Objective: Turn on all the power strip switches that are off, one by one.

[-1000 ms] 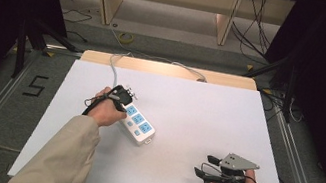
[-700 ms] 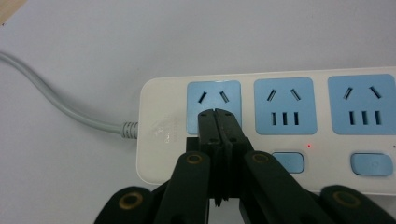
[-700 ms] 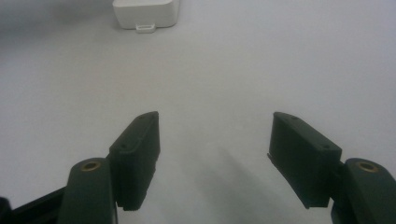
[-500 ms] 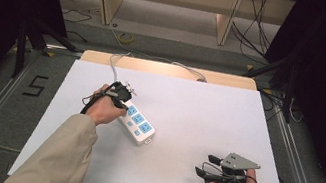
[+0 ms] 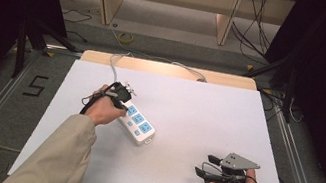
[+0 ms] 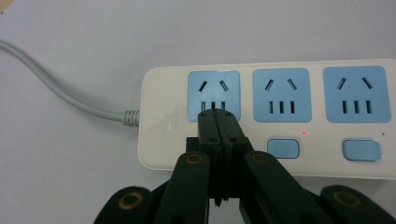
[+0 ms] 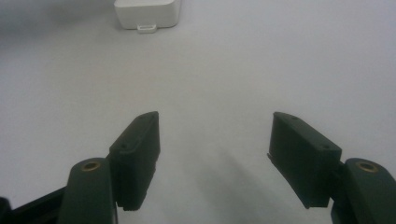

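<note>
Three blue socket faces sit in a row along the white power strip [image 6: 266,116], which lies at a slant on the left-centre of the white table [image 5: 207,114], its grey cord [image 6: 56,88] running off toward the table's far edge. Below the second and third sockets are blue switch buttons [image 6: 283,148], and a small red light glows near the second; the matching spot under the first socket is covered by the left gripper [image 6: 218,116]. Its jaws are pressed flat together with nothing between them, forming one narrow black tip that rests on or just above the strip at the lower edge of the first socket. Closing them this way most likely makes a firm poking point, suited to pushing a small switch rather than grasping anything. In the high view the left hand [image 5: 104,109] holds that gripper over the cord end of the strip, forearm reaching in from the near edge. The right gripper [image 7: 212,154] waits well apart near the table's near right corner, its jaws spread wide over bare tabletop and holding nothing, with the strip's far end [image 7: 147,14] visible ahead; it seems parked out of the way while the left does the pressing.
</note>
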A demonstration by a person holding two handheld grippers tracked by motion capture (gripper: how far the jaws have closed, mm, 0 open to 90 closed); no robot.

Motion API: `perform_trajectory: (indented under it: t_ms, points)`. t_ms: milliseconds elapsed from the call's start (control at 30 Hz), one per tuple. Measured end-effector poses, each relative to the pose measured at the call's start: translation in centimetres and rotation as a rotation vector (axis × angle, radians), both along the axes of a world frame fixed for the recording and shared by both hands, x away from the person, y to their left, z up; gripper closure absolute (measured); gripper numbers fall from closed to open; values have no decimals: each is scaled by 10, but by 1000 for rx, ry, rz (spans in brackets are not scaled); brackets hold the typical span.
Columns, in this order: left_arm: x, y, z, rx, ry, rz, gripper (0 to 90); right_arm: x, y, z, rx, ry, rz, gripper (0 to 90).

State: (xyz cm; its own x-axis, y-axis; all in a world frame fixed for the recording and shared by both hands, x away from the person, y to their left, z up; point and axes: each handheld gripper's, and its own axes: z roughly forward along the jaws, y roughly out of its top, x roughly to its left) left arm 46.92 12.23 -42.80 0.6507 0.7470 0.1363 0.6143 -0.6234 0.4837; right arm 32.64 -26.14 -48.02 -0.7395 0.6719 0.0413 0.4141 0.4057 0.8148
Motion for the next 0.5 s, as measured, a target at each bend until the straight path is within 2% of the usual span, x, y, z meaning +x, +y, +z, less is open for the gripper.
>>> perform_trajectory:
  t_ms: [500]
  points:
    - [-5,-11,0,-8,15,-24,900,0,1,0,2,4,0,344]
